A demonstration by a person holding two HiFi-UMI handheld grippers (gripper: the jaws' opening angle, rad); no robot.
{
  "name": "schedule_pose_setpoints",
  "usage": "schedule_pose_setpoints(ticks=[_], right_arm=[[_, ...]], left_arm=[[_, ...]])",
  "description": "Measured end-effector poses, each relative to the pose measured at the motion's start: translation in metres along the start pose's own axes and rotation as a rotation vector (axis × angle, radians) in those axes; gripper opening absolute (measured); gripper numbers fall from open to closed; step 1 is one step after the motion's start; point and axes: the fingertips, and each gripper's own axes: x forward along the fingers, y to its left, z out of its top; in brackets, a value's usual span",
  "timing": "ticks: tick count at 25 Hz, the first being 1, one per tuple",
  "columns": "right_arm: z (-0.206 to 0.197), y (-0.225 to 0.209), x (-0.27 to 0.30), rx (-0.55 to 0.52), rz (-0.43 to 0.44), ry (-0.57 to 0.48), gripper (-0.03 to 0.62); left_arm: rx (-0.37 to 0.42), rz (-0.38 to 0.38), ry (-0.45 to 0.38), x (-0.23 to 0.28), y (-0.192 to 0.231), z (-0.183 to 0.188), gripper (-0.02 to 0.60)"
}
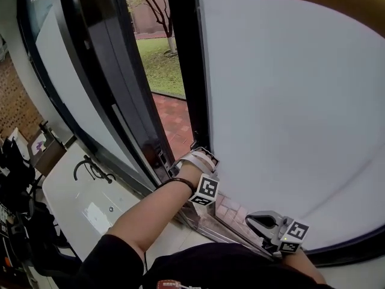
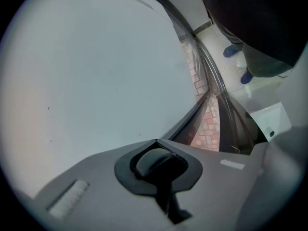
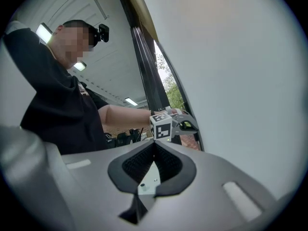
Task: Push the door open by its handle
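The dark-framed glass door [image 1: 105, 89] stands ajar, with brick paving and grass showing through the gap. A pale upright bar [image 1: 133, 138] on its edge looks like the handle. My left gripper [image 1: 201, 157] is shut and empty, low in the gap beside the dark frame post [image 1: 191, 71] and to the right of the bar; whether it touches anything is hidden. In the left gripper view its jaws [image 2: 155, 141] meet in front of the white panel [image 2: 96, 71]. My right gripper [image 1: 251, 218] hangs low by the white panel [image 1: 289, 101]; its jaws [image 3: 154, 142] are shut on nothing.
A white table [image 1: 78, 197] with a black cable lies at the lower left, with dark clutter beyond it. Brick paving [image 1: 174, 122] lies outside the gap. The person's shoes [image 2: 236, 49] stand on the pale floor. The left gripper's marker cube [image 3: 161, 125] shows ahead of the right gripper.
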Motion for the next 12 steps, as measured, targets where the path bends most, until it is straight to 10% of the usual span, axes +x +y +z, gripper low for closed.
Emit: schedule_pose_setpoints(ticks=[12], right_arm=[[0.035, -0.118, -0.013, -0.064, -0.226, 0.002, 0.002]], left_arm=[[0.066, 0.034, -0.120, 0.108, 0.109, 0.023, 0.000]])
